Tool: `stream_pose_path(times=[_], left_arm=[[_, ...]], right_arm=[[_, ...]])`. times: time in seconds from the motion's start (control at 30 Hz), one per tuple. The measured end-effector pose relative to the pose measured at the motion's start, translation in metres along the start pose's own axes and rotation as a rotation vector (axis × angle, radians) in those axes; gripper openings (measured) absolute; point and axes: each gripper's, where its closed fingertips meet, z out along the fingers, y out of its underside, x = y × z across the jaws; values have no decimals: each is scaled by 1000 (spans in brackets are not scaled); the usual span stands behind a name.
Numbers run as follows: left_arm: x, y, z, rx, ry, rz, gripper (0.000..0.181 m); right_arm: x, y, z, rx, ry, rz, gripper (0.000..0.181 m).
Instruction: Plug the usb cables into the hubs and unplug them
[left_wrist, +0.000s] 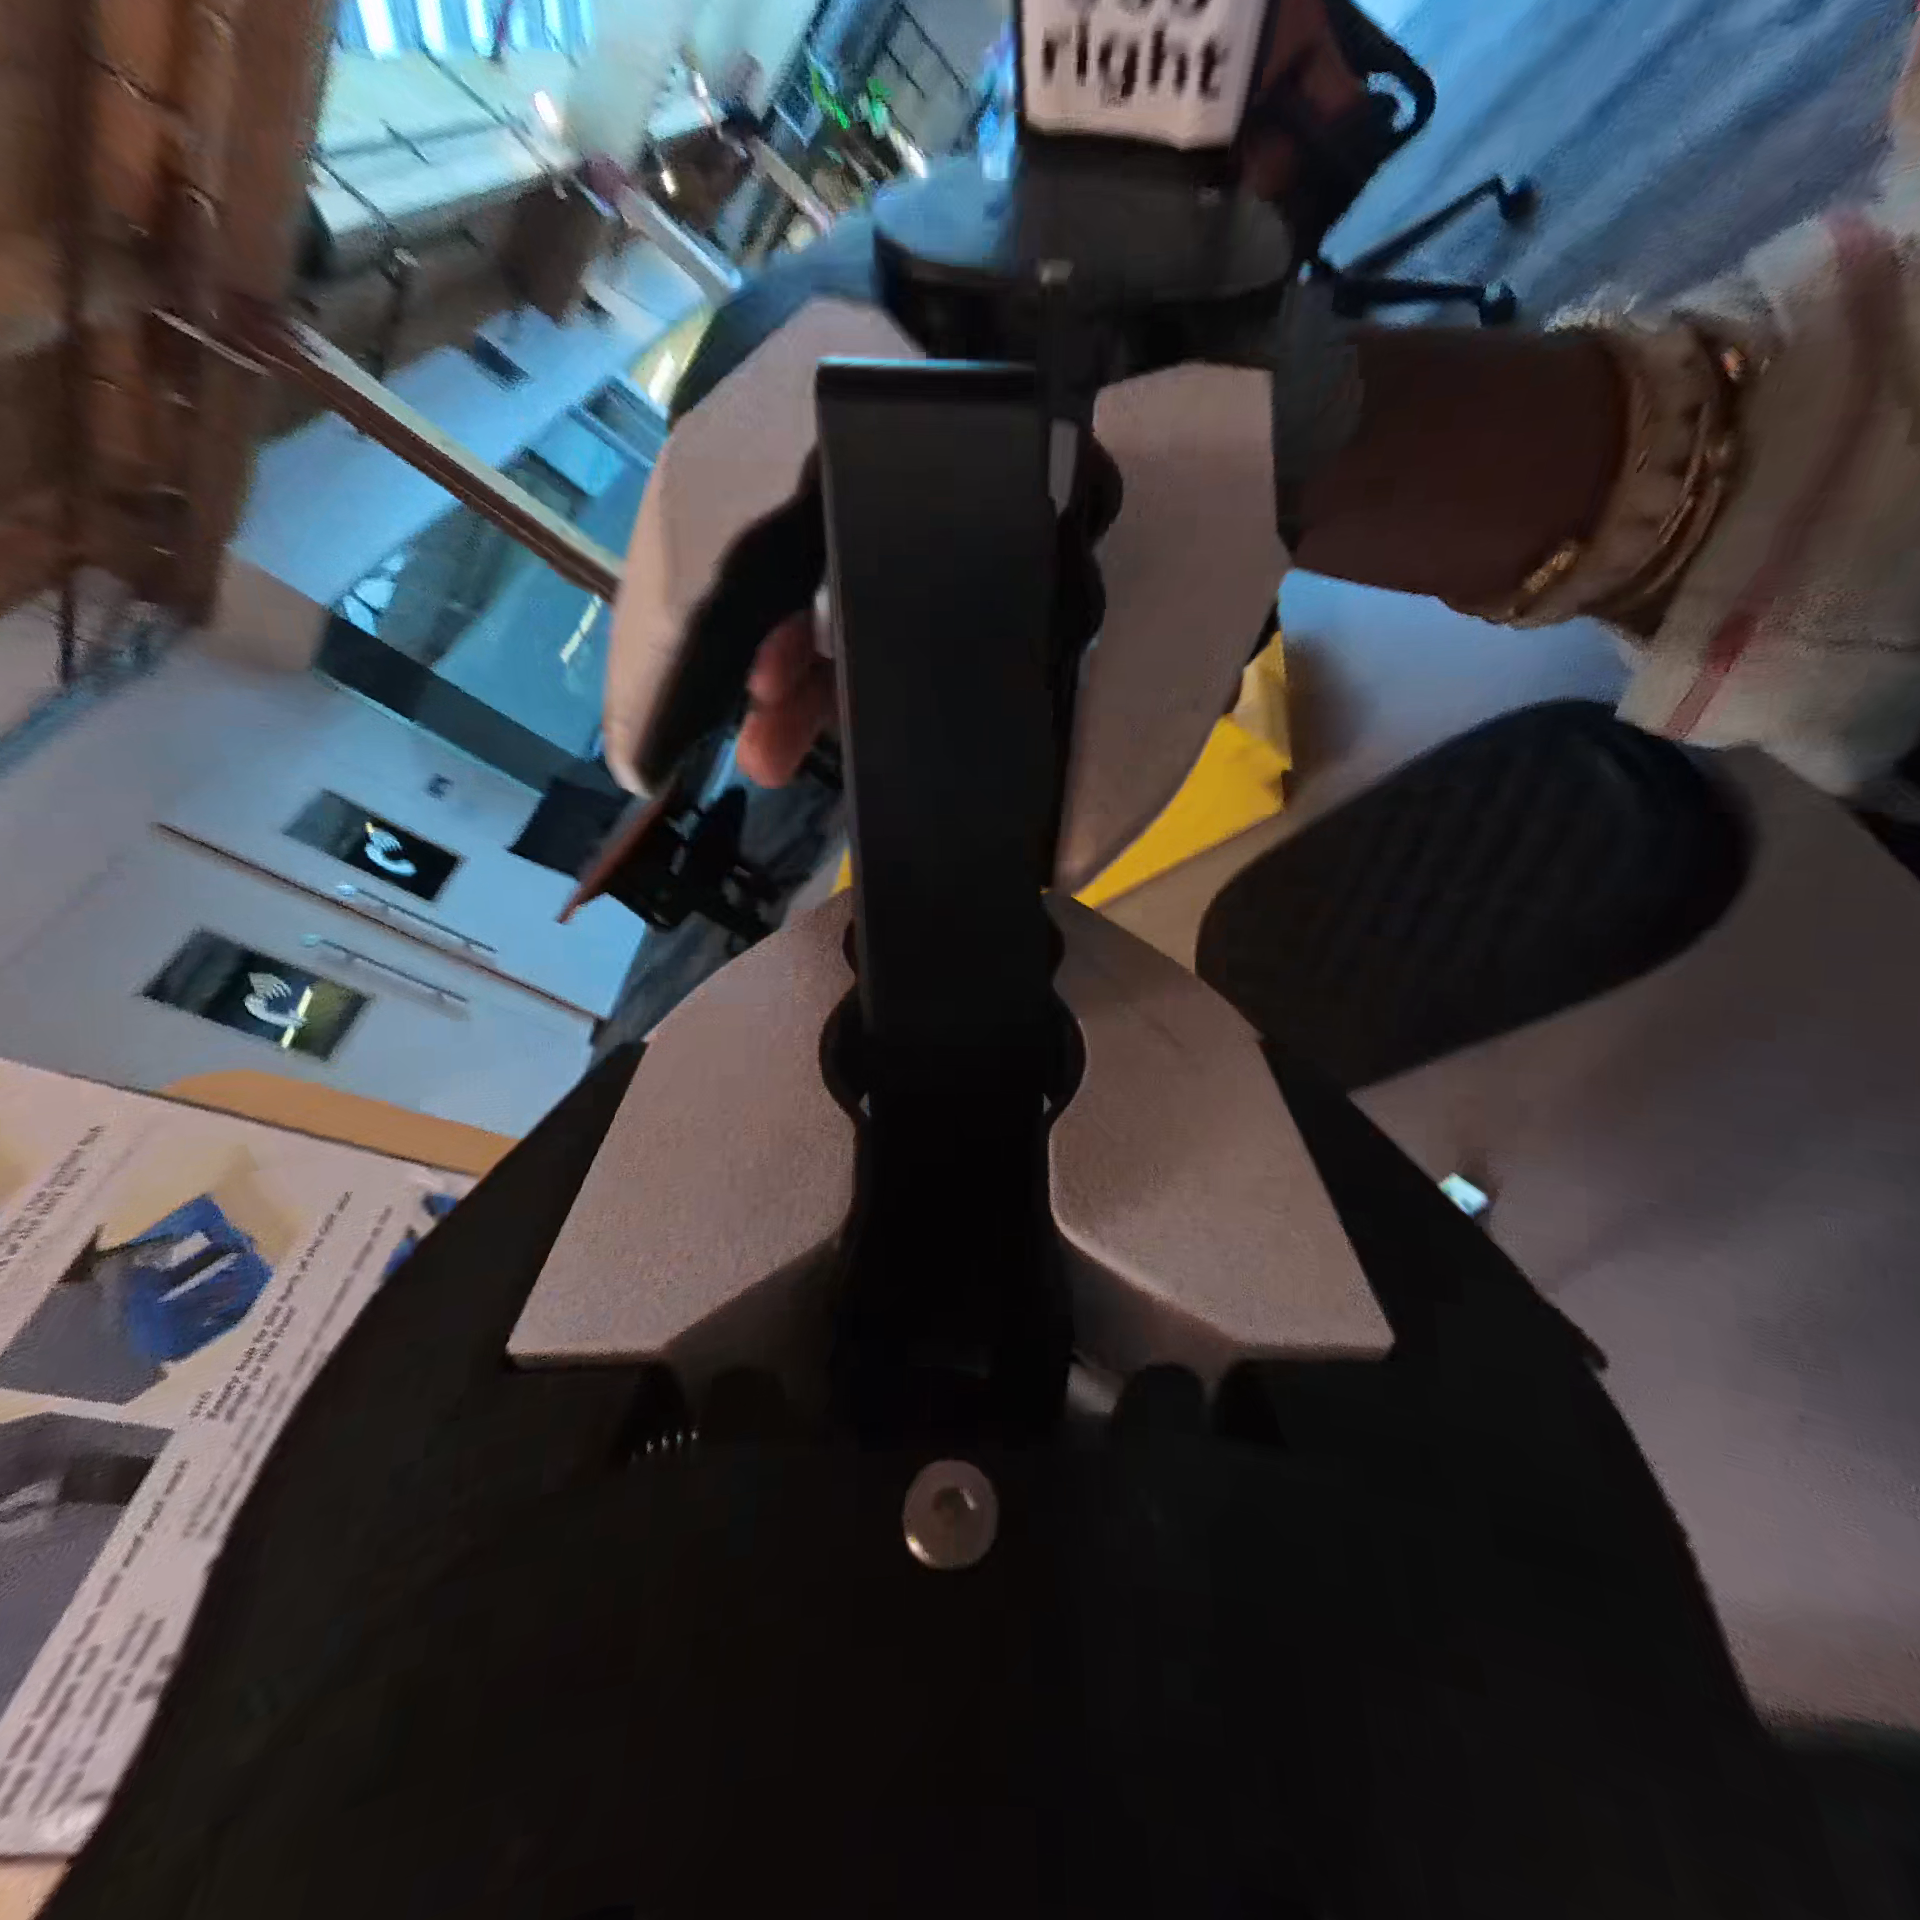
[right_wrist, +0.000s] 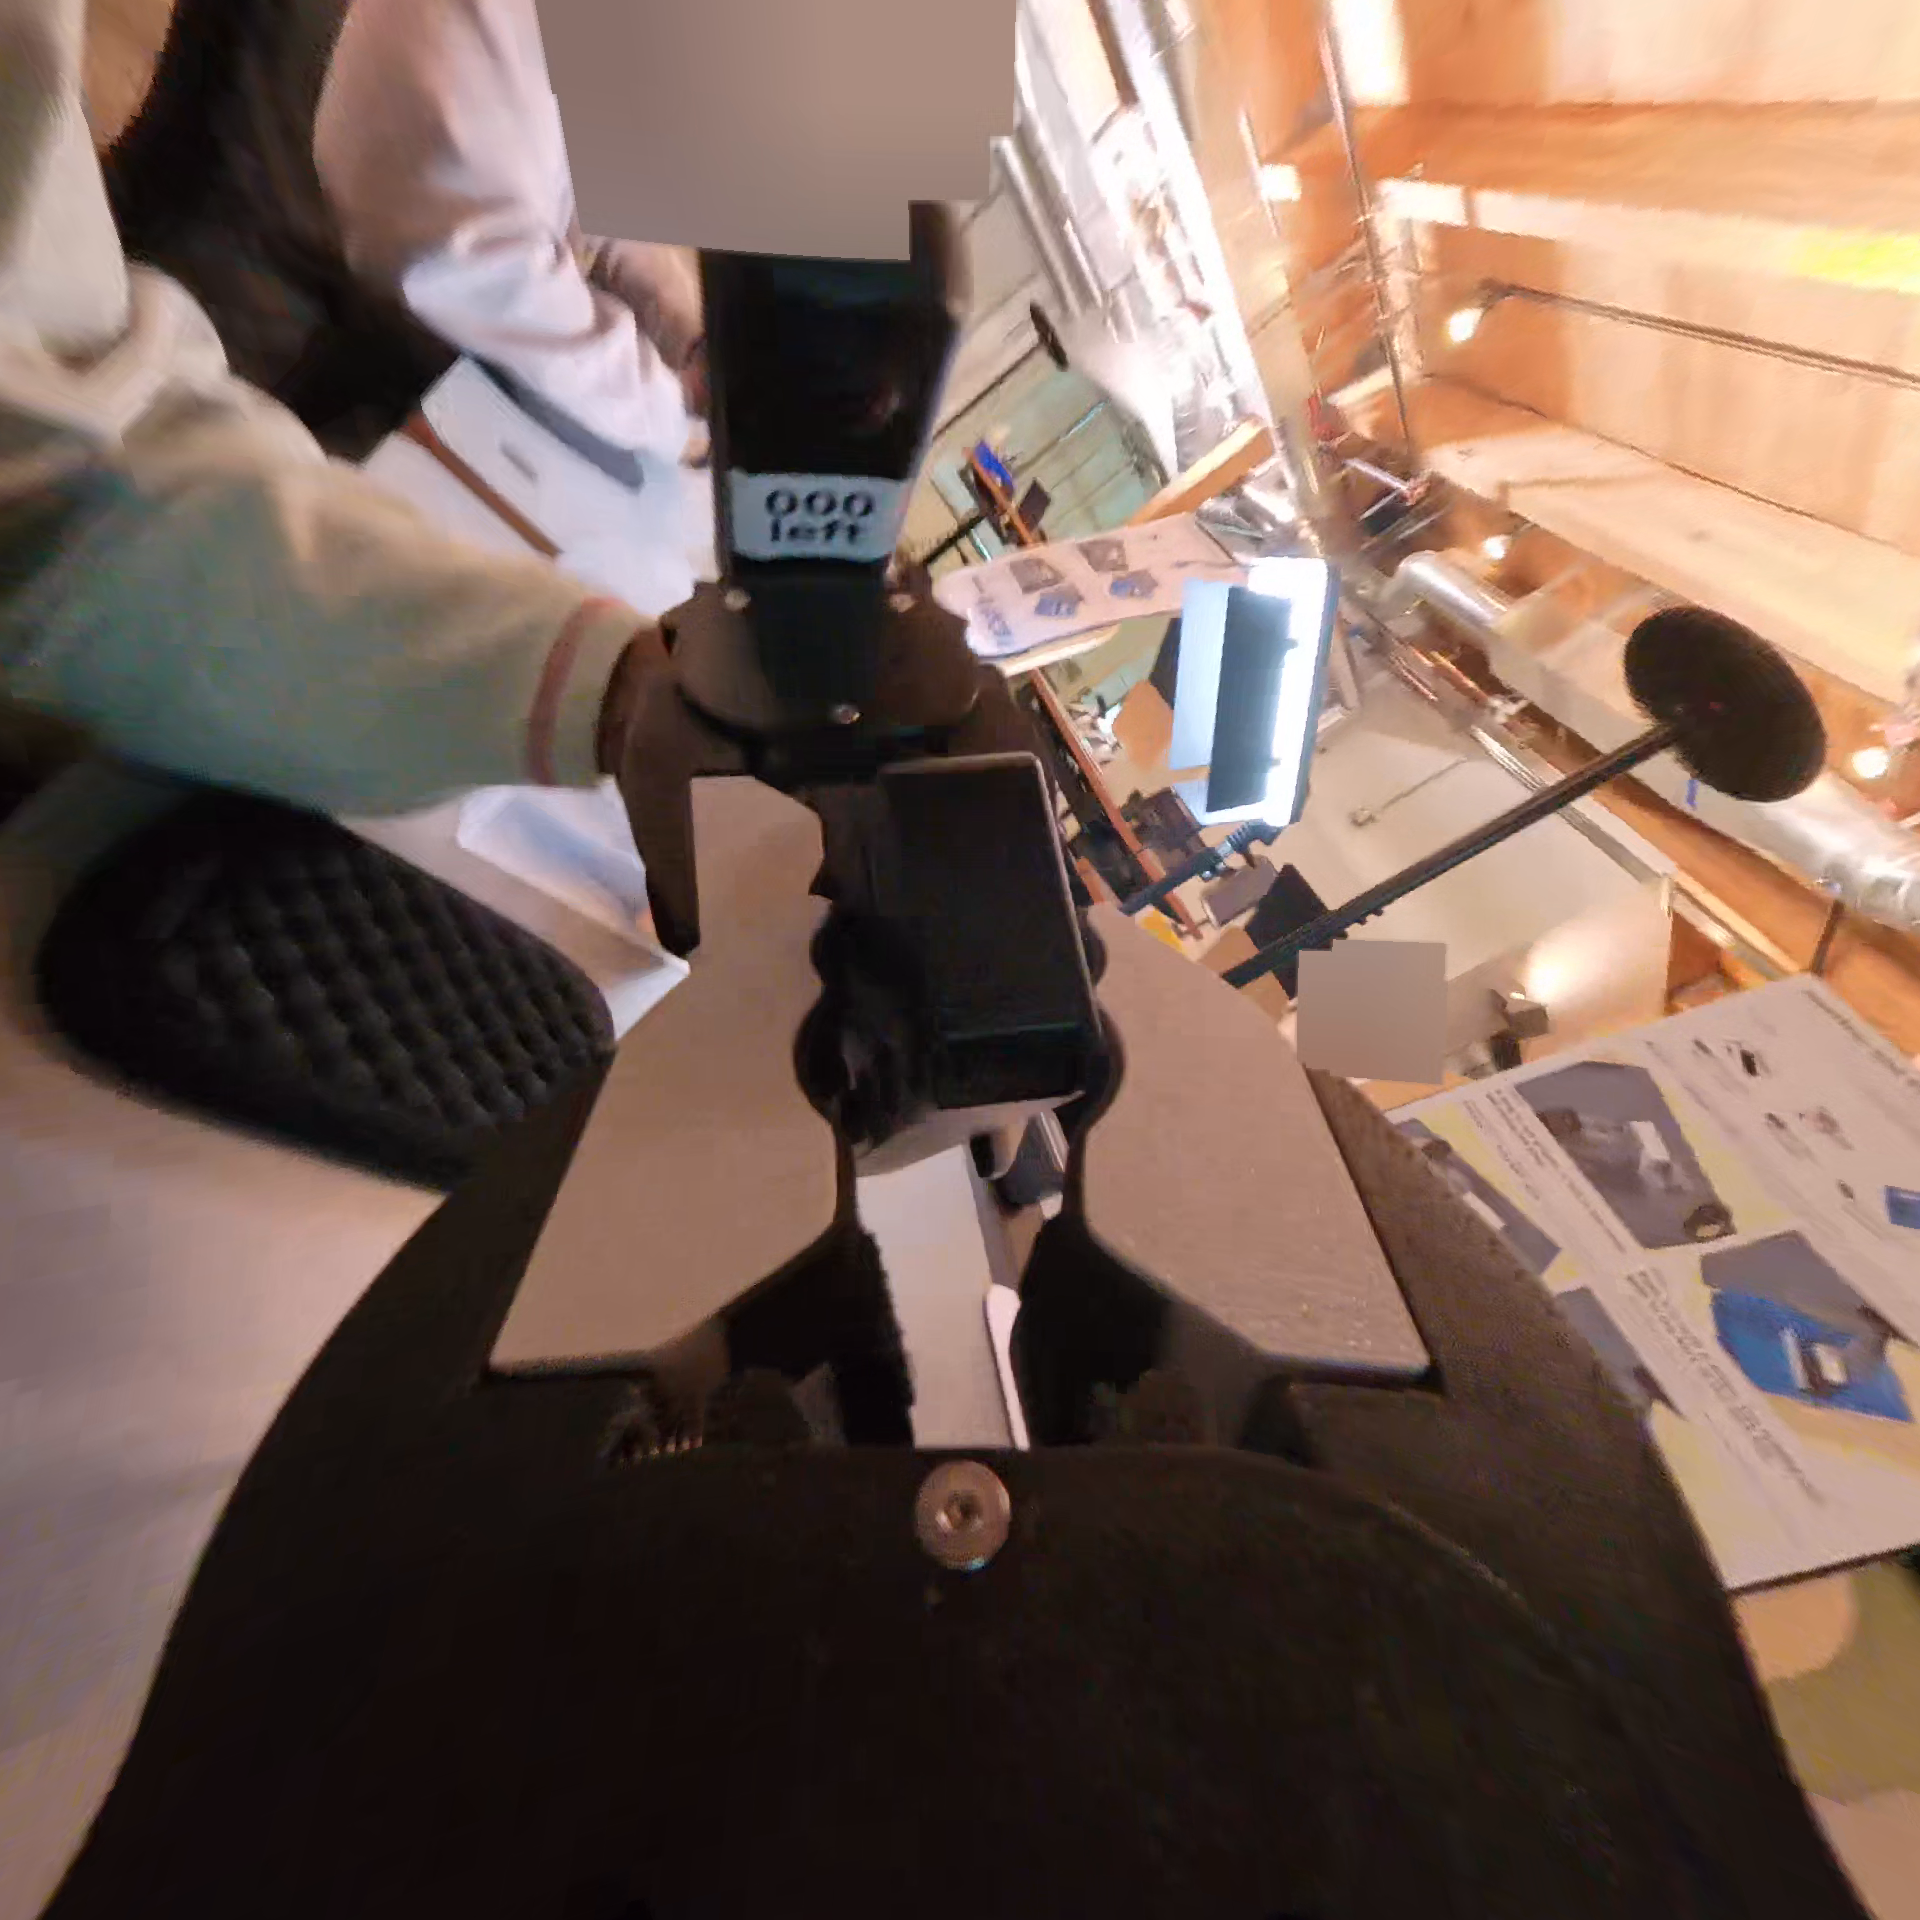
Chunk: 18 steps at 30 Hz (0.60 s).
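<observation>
A pale table (left_wrist: 1662, 1403) fills the lower ground, seen tilted and blurred, with the black hub (left_wrist: 940, 675) held in the air above it. Printed instruction sheets (left_wrist: 156, 1351) lie on the table to the left of the hub in the left wrist view. A black textured pad (left_wrist: 1455, 883) rests to the hub's right.

The two grippers face each other with the hub between them. The left gripper (left_wrist: 951, 1039) has its grey fingers (left_wrist: 727, 1195) drawn in tight on the near end of the hub. The right gripper (left_wrist: 951, 748) meets the hub from the far end, held by a person's hand (left_wrist: 1455, 468) in a pale sleeve.

In the right wrist view, the right gripper (right_wrist: 966, 1029) is closed to a narrow gap around the end of the hub (right_wrist: 977, 894), with the left gripper (right_wrist: 821, 862) beyond.

No USB cable can be clearly made out, and the ports are hidden. By appearance a plug-in or pull-out is under way at the hub's end, but which one cannot be told, nor how many cables remain.
</observation>
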Motion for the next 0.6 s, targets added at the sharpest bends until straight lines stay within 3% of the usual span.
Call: stream_pose_path(times=[0.17, 0.33, 0.53, 0.6], left_arm=[[2, 20, 1, -72, -22, -29, 36], [-10, 26, -3, -60, -260, -74, 55], [-7, 52, -3, -100, -500, -189, 74], [-9, 62, -2, -171, -579, -120, 77]], right_arm=[[-11, 13, 6, -35, 21, 11, 28], [7, 27, 0, 1, 216, 197, 26], [28, 46, -9, 78, 487, 489, 25], [26, 48, -5, 107, 513, 563, 25]])
